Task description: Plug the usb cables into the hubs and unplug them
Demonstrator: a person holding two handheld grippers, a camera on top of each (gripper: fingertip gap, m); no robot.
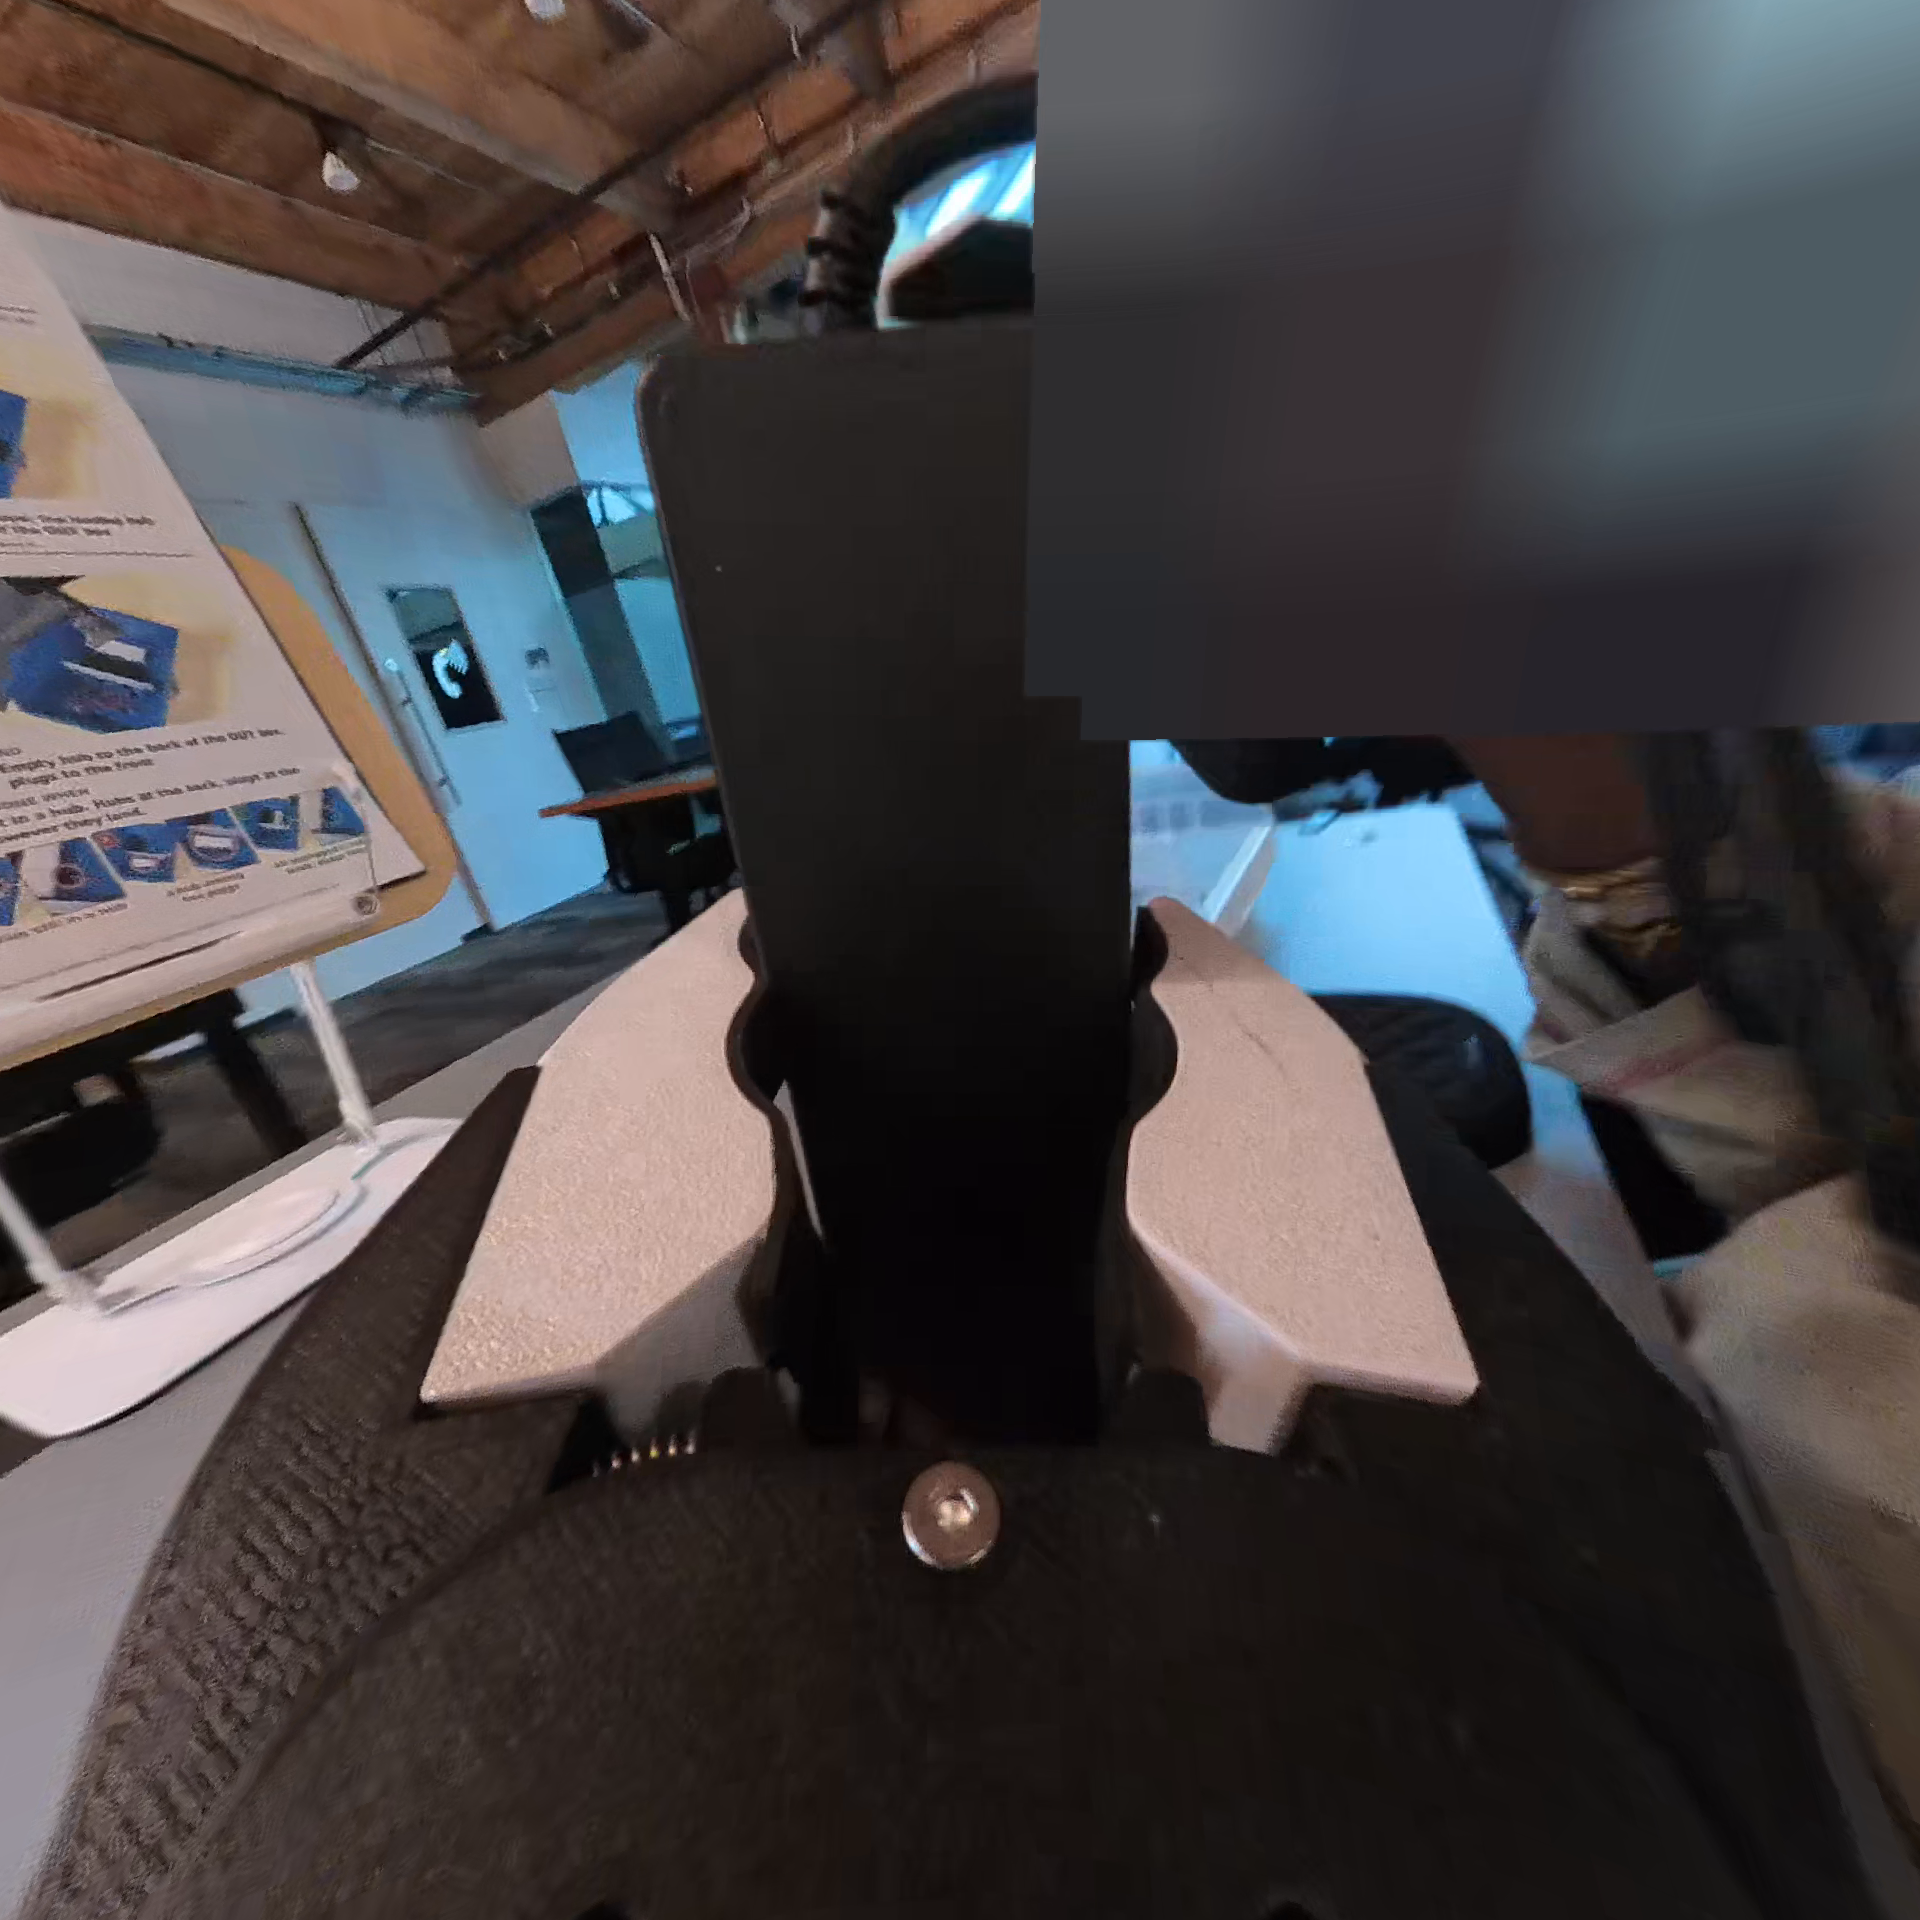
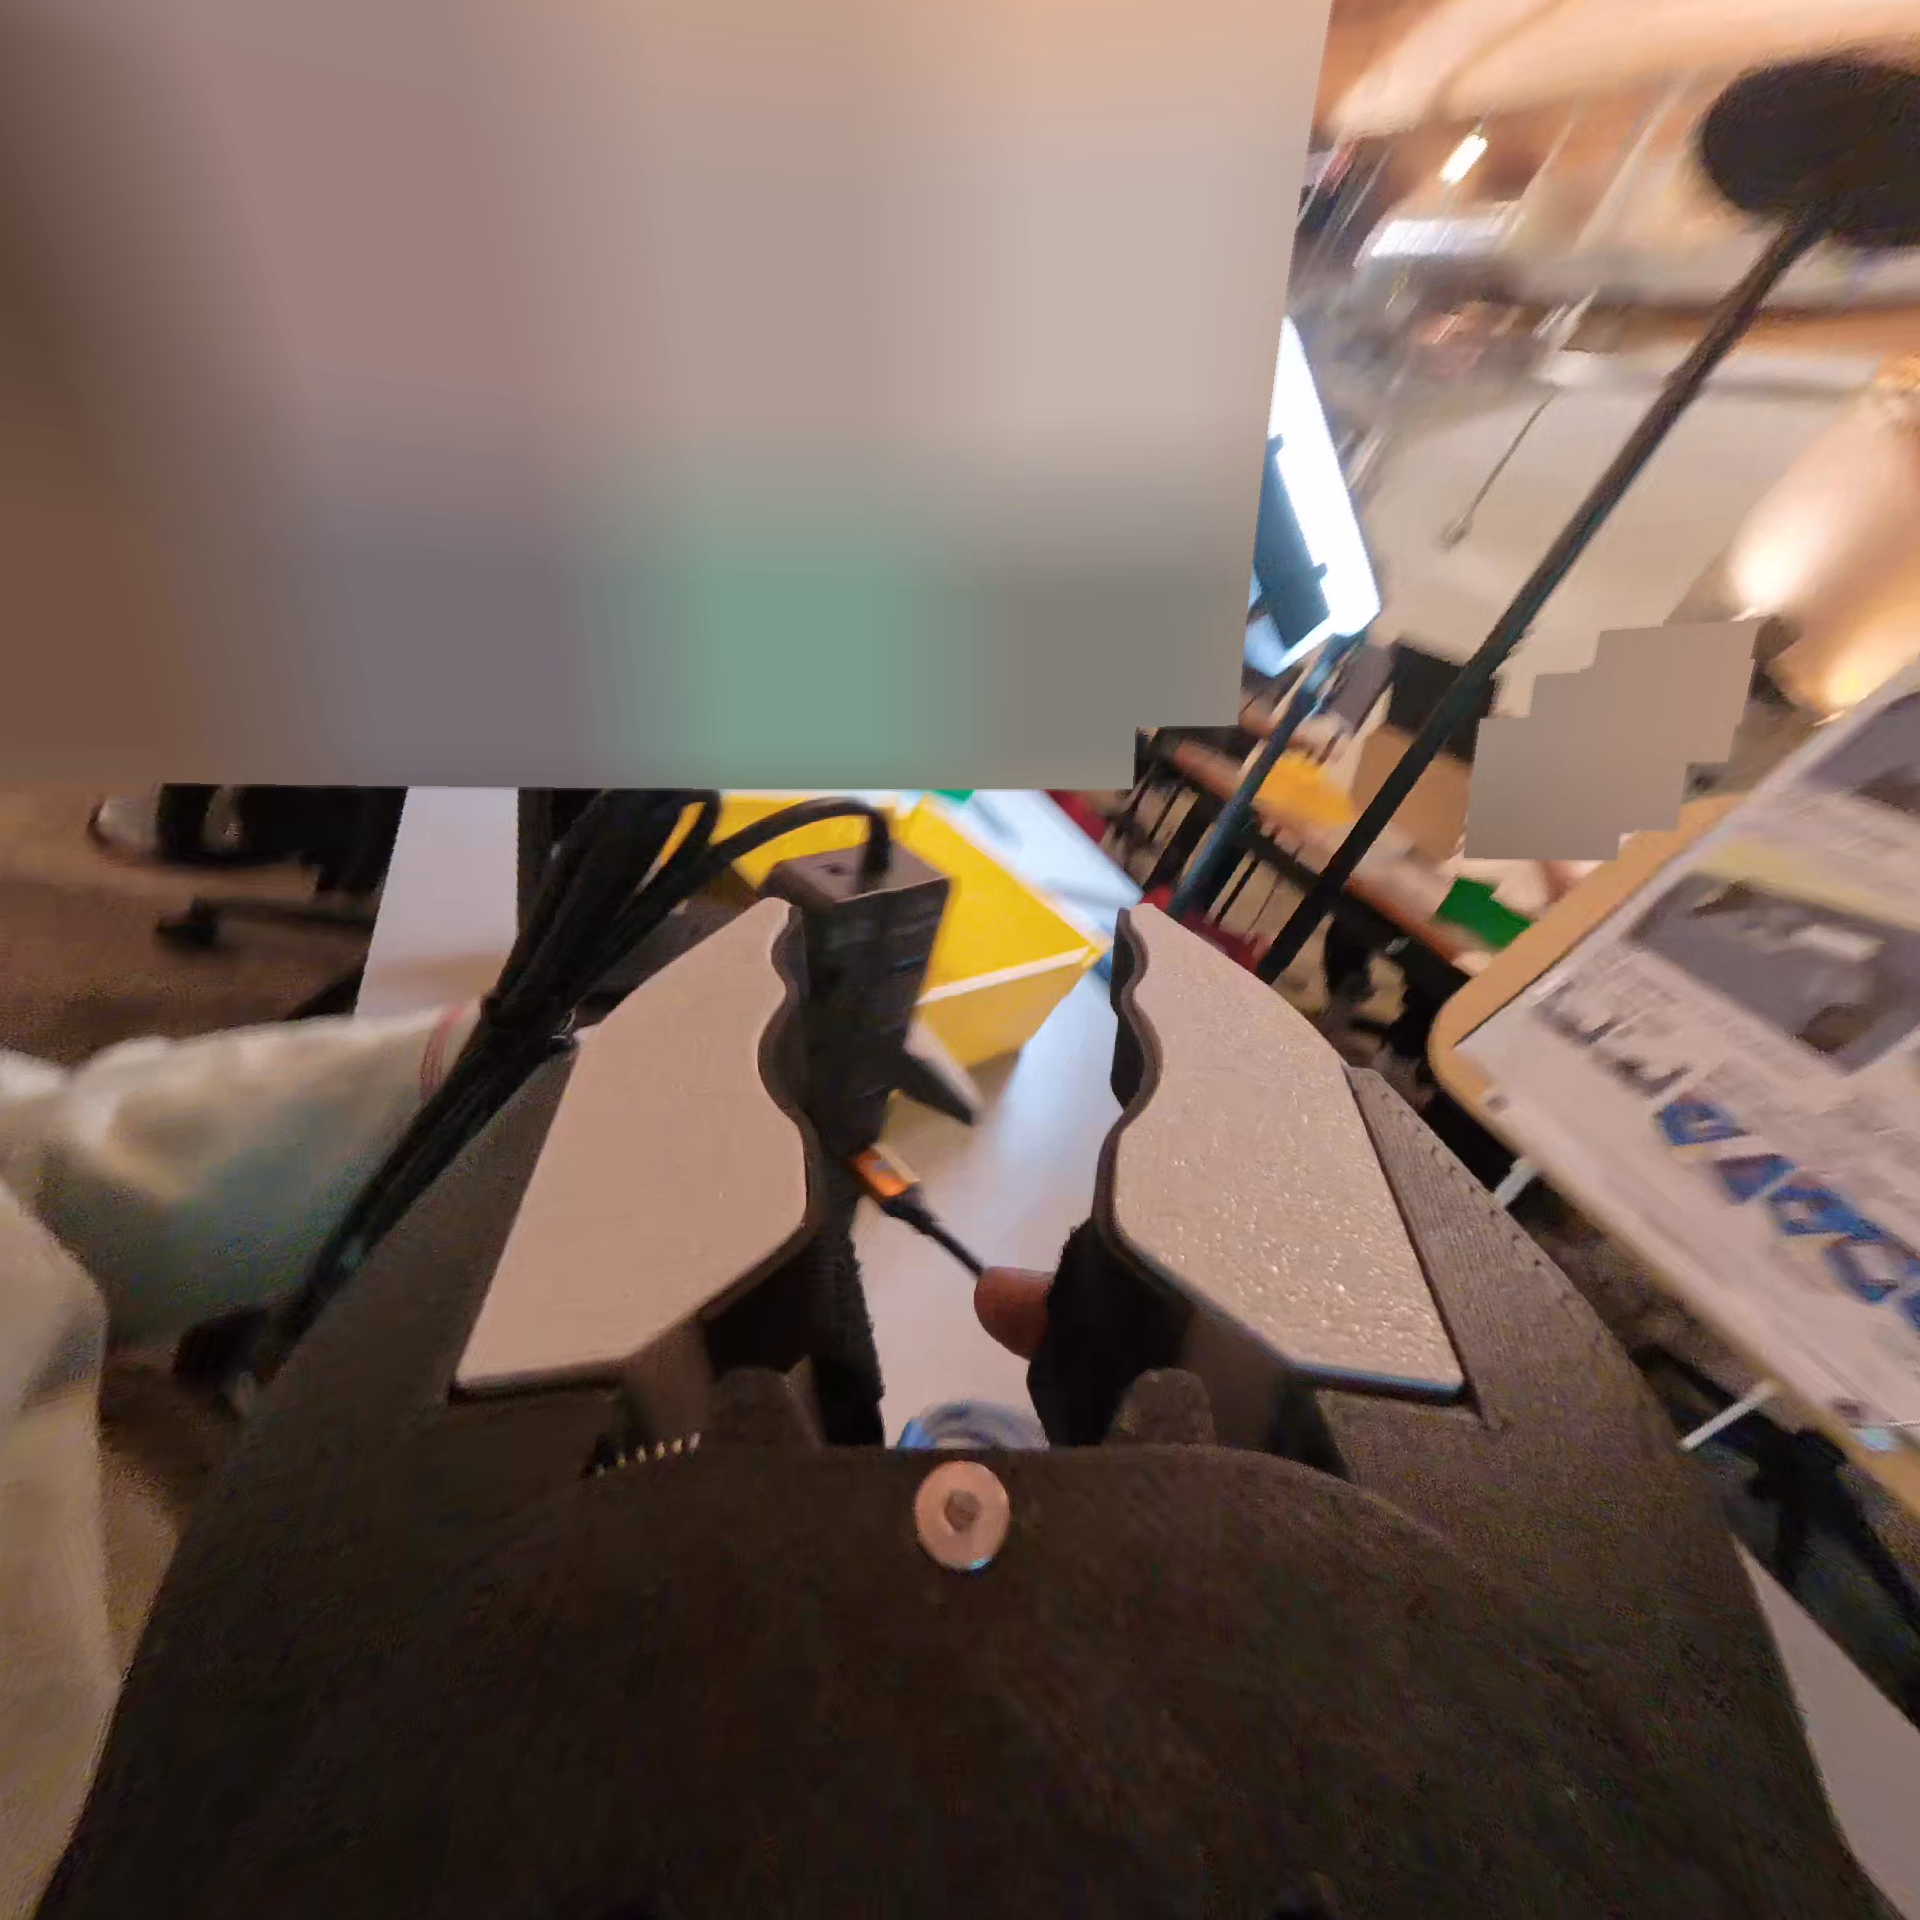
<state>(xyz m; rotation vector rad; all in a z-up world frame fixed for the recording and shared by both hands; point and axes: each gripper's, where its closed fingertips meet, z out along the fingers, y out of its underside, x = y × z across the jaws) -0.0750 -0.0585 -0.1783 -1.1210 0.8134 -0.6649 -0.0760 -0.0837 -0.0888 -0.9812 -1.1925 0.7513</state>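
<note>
The left gripper [image 1: 940, 935] is clamped on a flat black hub [image 1: 883, 675], which stands upright between its fingers, with an instruction board [image 1: 156, 675] off to the left. The right gripper [image 2: 951, 935] is spread apart around nothing; another black hub [image 2: 868, 966] lies beyond it, cable [image 2: 790, 821] attached, near a yellow box [image 2: 997, 935] on the counter [image 2: 956, 1340].

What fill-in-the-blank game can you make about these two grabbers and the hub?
1. The left gripper is shut on a hub coloured ____.
2. The right gripper has its jaws ____.
3. In the right wrist view, the box behind the hub is ____.
4. The plug at the hub's lower end is black and ____.

Missing words: black; open; yellow; orange.
</note>
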